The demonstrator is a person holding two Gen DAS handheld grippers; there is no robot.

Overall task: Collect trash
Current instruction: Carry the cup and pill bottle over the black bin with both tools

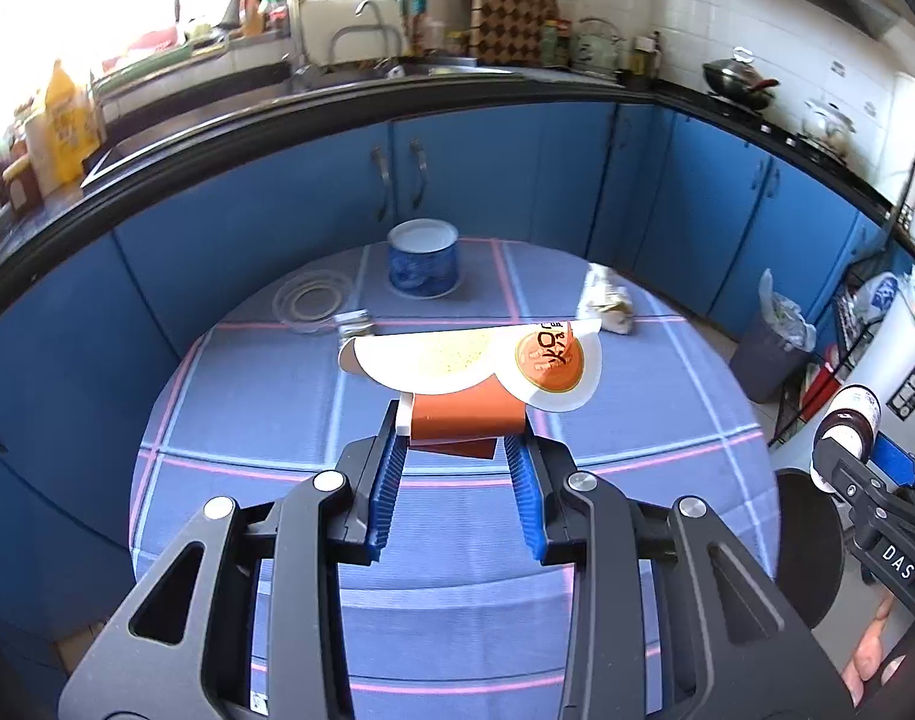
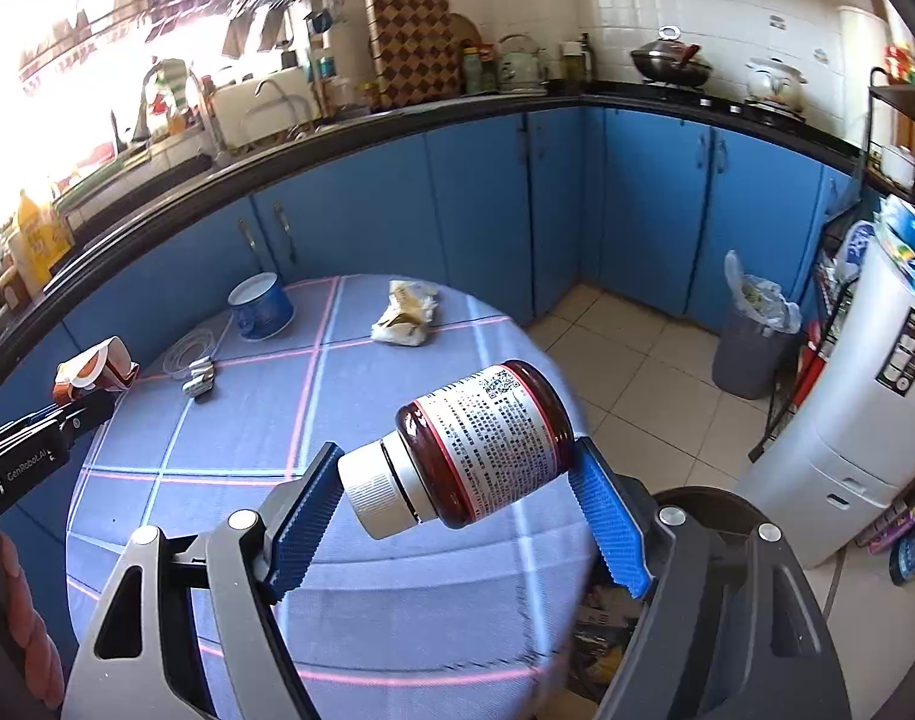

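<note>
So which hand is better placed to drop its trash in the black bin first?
Right, probably. The right gripper holds the bottle beside the black bin, whose open top lies just under its right finger. The left gripper, holding the squashed cup, hangs over the table.

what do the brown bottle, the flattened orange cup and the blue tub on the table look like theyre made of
Brown bottle: dark amber, glossy, see-through at the edges, so glass or hard plastic; paper label, white ribbed cap likely plastic.
Flattened orange cup: thin printed paperboard, creased flat, matte white inside.
Blue tub: smooth rigid wall with a printed pattern and white inside; could be plastic, enamel or ceramic, I cannot tell which.
</note>
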